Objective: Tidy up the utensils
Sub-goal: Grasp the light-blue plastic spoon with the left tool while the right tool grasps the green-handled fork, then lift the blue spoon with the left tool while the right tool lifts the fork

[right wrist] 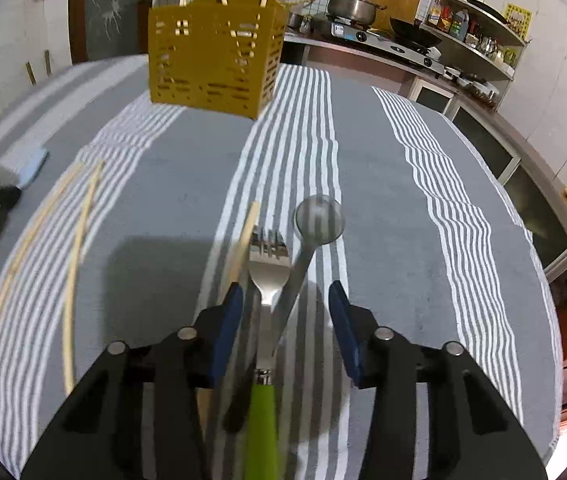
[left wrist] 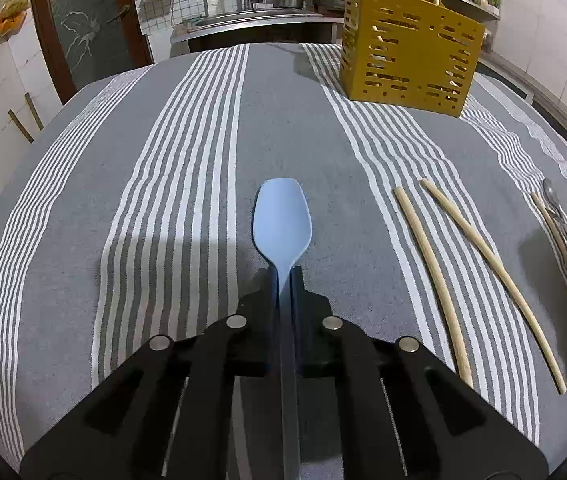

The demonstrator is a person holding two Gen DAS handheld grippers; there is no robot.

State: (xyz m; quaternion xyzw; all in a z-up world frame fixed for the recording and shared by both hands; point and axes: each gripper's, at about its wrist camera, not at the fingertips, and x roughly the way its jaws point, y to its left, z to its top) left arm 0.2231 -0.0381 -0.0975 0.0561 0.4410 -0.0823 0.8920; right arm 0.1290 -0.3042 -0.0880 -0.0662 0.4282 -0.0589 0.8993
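Observation:
A light blue silicone spoon (left wrist: 282, 220) lies along the striped cloth, and my left gripper (left wrist: 283, 274) is shut on its neck, with the handle running back between the fingers. My right gripper (right wrist: 286, 290) stands open low over the cloth. Between its blue pads (right wrist: 231, 312) lie a green-handled fork (right wrist: 267, 264) and the handle of a metal spoon (right wrist: 319, 220); neither pad presses on them. One wooden chopstick (right wrist: 245, 236) lies beside the left pad. The yellow perforated utensil caddy (right wrist: 211, 68) stands at the far side with several chopsticks in it.
Two loose chopsticks (left wrist: 431, 276) (left wrist: 491, 272) lie on the cloth between the two grippers. The grey and white striped tablecloth (left wrist: 187, 184) covers the whole table. A counter with a stove and pot (right wrist: 351, 4) runs behind it, with shelves at the right.

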